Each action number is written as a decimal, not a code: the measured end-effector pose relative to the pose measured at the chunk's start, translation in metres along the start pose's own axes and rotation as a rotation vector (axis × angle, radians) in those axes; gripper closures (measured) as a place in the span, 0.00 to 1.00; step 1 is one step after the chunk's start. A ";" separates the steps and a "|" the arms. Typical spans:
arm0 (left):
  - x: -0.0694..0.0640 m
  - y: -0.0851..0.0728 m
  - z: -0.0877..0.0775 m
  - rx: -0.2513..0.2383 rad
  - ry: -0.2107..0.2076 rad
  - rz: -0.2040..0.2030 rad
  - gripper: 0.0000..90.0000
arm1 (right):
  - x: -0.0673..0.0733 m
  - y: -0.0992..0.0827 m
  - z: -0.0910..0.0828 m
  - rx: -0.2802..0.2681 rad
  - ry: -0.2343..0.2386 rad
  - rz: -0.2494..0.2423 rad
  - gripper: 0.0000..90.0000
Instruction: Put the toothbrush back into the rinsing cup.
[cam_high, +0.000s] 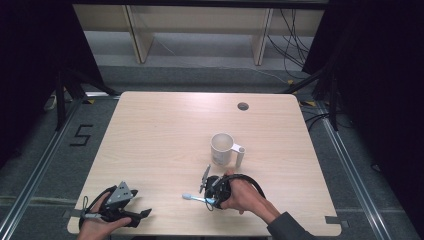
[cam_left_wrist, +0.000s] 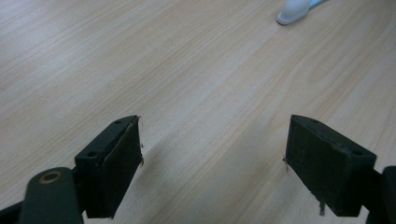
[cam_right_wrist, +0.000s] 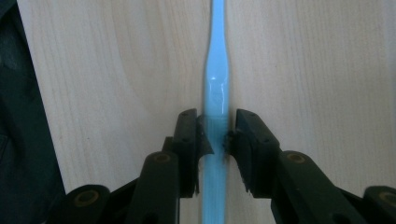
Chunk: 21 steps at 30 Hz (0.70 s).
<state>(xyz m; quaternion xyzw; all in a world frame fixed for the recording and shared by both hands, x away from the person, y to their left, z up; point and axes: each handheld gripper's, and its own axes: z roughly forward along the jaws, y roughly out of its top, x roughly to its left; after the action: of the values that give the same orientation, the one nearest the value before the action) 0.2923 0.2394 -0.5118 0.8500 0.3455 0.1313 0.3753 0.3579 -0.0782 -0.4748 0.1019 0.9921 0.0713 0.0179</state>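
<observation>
Pale wood-grain covers the desk (cam_high: 165, 130), which stands on a grey floor with dark curtains to either side and a light shelf frame at the far end. A blue toothbrush (cam_right_wrist: 215, 93) with a white head lies flat on the near part of the desk, a little right of centre, its head pointing left in the high view. It looks like a light, stiff plastic stick, smooth and somewhat glossy, so it may slip or twist between hard pads; being thin and low on the wood, it is best taken across the handle, at the thicker part below the narrow neck, with the pads brought right down to the surface. The right gripper (cam_right_wrist: 215, 135) has its jaws set on either side of just that stretch of handle, clenched narrowly on it, the pads touching or all but touching its sides. A white mug (cam_high: 223, 148) stands upright just beyond that hand, its handle to the right, apart from the brush. At the near left corner the left gripper (cam_left_wrist: 212, 158) rests low over bare wood with its jaws spread wide and nothing between them; the brush head (cam_left_wrist: 293, 11) lies well beyond it.
</observation>
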 end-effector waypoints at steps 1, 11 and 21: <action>0.000 0.000 0.000 0.000 -0.001 0.000 0.20 | 0.001 0.001 0.000 0.005 0.005 0.013 0.80; 0.001 0.000 0.000 0.008 0.002 0.011 0.20 | -0.001 0.008 0.004 0.057 0.010 -0.042 0.85; 0.001 0.000 -0.001 0.015 0.003 0.019 0.20 | 0.001 0.009 0.003 0.093 0.008 0.010 0.88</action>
<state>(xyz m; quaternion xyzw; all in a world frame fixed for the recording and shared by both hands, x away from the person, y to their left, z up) 0.2928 0.2404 -0.5112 0.8559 0.3390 0.1332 0.3670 0.3589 -0.0684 -0.4765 0.1074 0.9938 0.0257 0.0089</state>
